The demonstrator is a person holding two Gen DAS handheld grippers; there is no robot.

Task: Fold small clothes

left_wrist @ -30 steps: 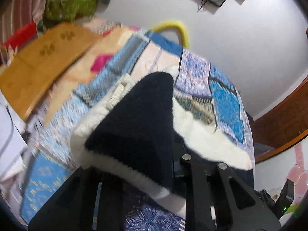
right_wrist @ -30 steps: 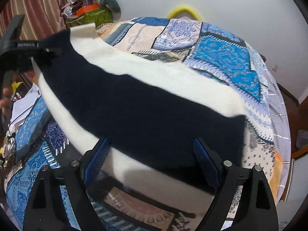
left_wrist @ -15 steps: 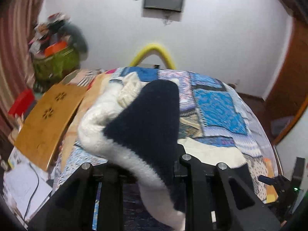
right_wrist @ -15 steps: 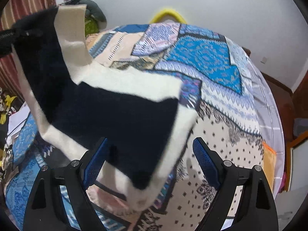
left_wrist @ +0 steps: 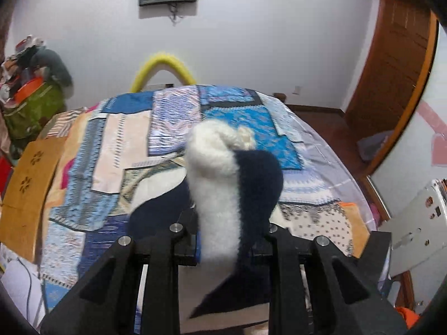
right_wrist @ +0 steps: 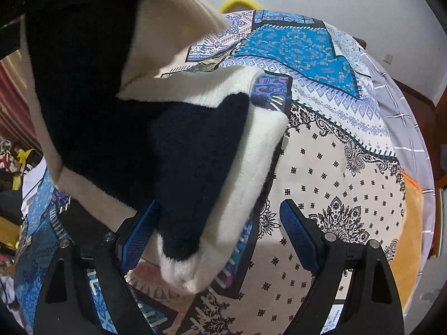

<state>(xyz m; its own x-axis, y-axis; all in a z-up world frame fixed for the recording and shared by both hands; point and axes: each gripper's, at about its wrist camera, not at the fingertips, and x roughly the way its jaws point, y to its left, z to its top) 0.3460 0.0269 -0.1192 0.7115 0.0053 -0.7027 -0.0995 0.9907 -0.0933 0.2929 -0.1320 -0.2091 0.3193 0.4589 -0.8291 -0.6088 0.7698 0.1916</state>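
Observation:
A fuzzy knit garment (left_wrist: 220, 178) in navy and cream is bunched up between the fingers of my left gripper (left_wrist: 223, 229), which is shut on it; one end rises above the jaws and a navy corner hangs below. In the right wrist view the same garment (right_wrist: 178, 150) hangs doubled over from the upper left, above the bed. Its lower cream corner dips between the blue pads (right_wrist: 297, 237) of my right gripper (right_wrist: 218, 237). That gripper is open and the pads do not press on the cloth. The fingertips of the left gripper are hidden by the knit.
A patchwork bedspread (left_wrist: 173, 117) covers the bed (right_wrist: 335, 167). A yellow hoop (left_wrist: 162, 67) stands at its far end. A wooden board (left_wrist: 28, 189) and a green bag pile (left_wrist: 30, 106) lie to the left, a wooden door (left_wrist: 396, 64) and a white box (left_wrist: 416, 223) to the right.
The left gripper has swung to the right and rolled, carrying the garment's end with it. The garment, spread flat before, now hangs doubled in front of the right gripper, which stays open.

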